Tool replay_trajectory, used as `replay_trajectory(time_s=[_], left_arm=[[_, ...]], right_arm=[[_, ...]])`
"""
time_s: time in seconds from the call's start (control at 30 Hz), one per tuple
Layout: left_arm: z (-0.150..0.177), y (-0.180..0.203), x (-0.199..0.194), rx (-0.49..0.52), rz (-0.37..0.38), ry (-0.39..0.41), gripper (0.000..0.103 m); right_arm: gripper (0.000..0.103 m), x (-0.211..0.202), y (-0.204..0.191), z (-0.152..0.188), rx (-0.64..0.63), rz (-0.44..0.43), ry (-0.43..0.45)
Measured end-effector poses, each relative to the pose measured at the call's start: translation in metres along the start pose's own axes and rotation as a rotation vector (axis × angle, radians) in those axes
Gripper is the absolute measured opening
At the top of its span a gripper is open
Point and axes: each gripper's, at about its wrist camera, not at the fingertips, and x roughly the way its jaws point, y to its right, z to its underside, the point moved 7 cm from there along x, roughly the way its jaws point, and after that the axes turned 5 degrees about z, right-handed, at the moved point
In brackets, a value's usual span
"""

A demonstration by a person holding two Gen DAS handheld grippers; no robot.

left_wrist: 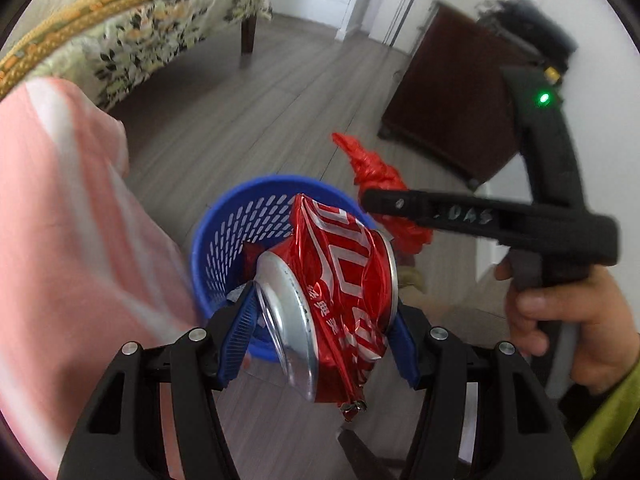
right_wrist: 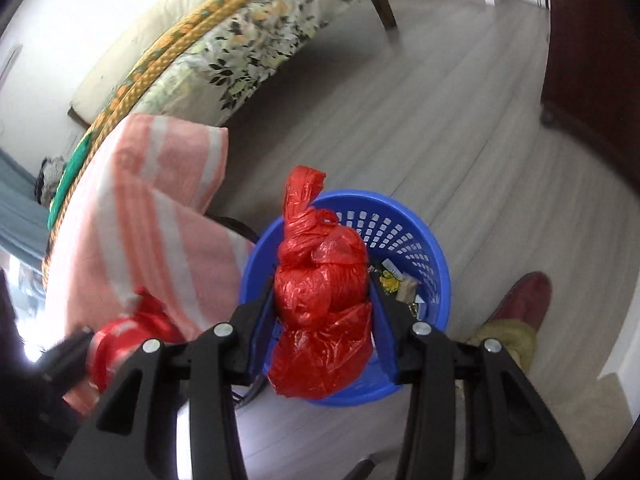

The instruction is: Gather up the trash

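My left gripper is shut on a crushed red drink can, held above the blue perforated basket on the floor. In the right wrist view my right gripper is shut on a knotted red plastic bag, hanging over the same blue basket, which holds a few wrappers. The left wrist view also shows the right gripper's black body with the red bag beyond the basket's far rim. The can appears blurred at the lower left of the right wrist view.
A pink-and-white striped cloth hangs beside the basket from a floral-covered bed. A dark wooden cabinet stands on the grey plank floor. A hand holds the right gripper's handle. A red slipper rests near the basket.
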Motion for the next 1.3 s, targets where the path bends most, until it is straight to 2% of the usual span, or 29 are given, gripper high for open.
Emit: replay_trajectory(time_s=[0.23,0.33,0.37,0.43,0.5,0.6,0.73,0.83,0.9,1.0,1.1,1.13,1.2,1.3], left_arm=[[-0.003,-0.017,0.063,-0.017,-0.049,-0.061,0.06],[-0.004,-0.029,0.081,-0.014,-0.073,-0.067,0.063],[-0.004,-0.034,0.089,-0.012,-0.089,-0.068,0.076],[-0.002,-0.037,0.096,-0.017,-0.118,-0.063,0.085],[-0.003,-0.038,0.092,-0.023,-0.117,-0.053,0.085],[-0.007,-0.029,0.071,-0.018,-0.107,-0.004,0.09],[-0.012,-0.008,0.022,0.011,-0.115,0.089,0.096],[-0.014,0.005,-0.018,0.012,-0.118,0.161,0.098],[-0.009,0.012,-0.038,0.011,-0.106,0.16,0.098],[-0.001,0.015,-0.064,0.012,-0.144,0.174,0.098],[0.008,0.015,-0.088,0.028,-0.184,0.208,0.098],[0.009,0.015,-0.094,0.035,-0.192,0.22,0.098],[0.014,0.015,-0.103,0.048,-0.202,0.248,0.098],[0.02,0.016,-0.114,0.048,-0.225,0.264,0.098]], right_arm=[[0.043,0.042,0.019,-0.013,0.039,-0.042,-0.072],[0.047,0.068,0.031,-0.017,0.058,-0.052,-0.11],[0.06,0.075,0.034,-0.017,0.063,-0.047,-0.12],[0.081,0.083,0.044,-0.018,0.083,-0.012,-0.115],[0.081,0.081,0.052,-0.018,0.115,-0.001,-0.104],[0.089,0.058,0.059,-0.022,0.142,0.035,-0.058],[0.098,0.01,0.057,-0.027,0.102,0.121,0.033],[0.098,-0.032,0.046,-0.022,0.073,0.161,0.105],[0.098,-0.063,0.036,-0.013,0.05,0.203,0.159],[0.098,-0.104,0.012,0.004,-0.01,0.259,0.27],[0.098,-0.136,-0.005,0.027,0.005,0.235,0.359],[0.098,-0.137,-0.005,0.032,0.022,0.23,0.355],[0.098,-0.126,-0.002,0.044,0.022,0.206,0.276],[0.098,-0.129,-0.001,0.055,0.029,0.226,0.289]])
